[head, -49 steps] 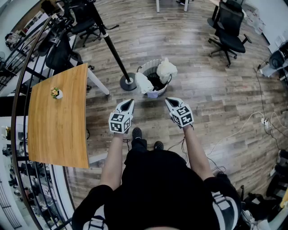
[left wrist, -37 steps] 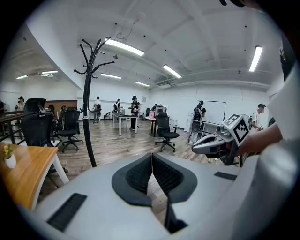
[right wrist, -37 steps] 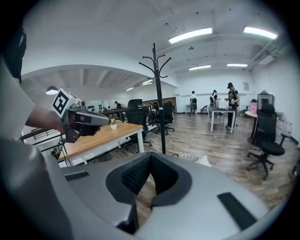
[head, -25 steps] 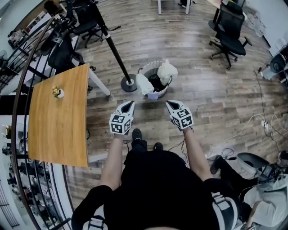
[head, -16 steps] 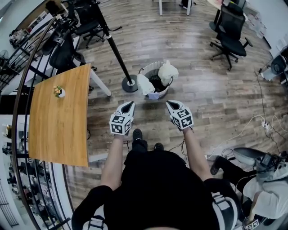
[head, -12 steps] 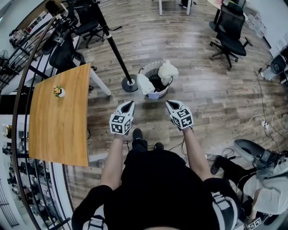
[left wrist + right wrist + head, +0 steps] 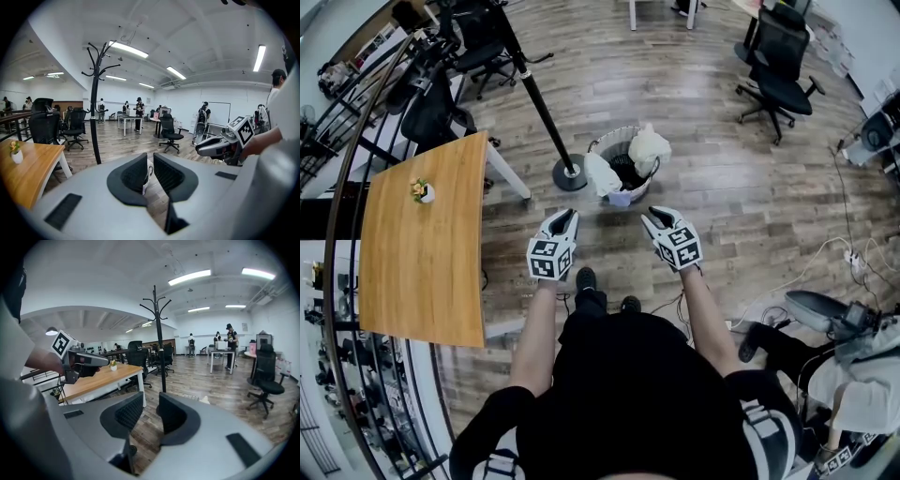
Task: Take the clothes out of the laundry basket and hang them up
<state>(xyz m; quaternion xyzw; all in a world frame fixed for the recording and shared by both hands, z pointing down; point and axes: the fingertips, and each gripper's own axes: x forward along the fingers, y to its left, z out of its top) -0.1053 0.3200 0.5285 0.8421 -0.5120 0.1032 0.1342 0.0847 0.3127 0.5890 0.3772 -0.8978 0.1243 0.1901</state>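
The right gripper [image 7: 657,217], empty, has just been opening its jaws to a moderate gap while the left gripper [image 7: 565,217] sits closed and empty, likely readying a grab at the clothes [image 7: 649,146] draped over the laundry basket [image 7: 607,137] at twelve o'clock.

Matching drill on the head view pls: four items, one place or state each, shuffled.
1. laundry basket
2. coat rack
3. wooden table
4. office chair

A. top right, black
B. left side, small plant on it
C. mid-floor, white clothes over its rim
D. black pole on a round base, just left of the basket

Pairs: 1-C, 2-D, 3-B, 4-A
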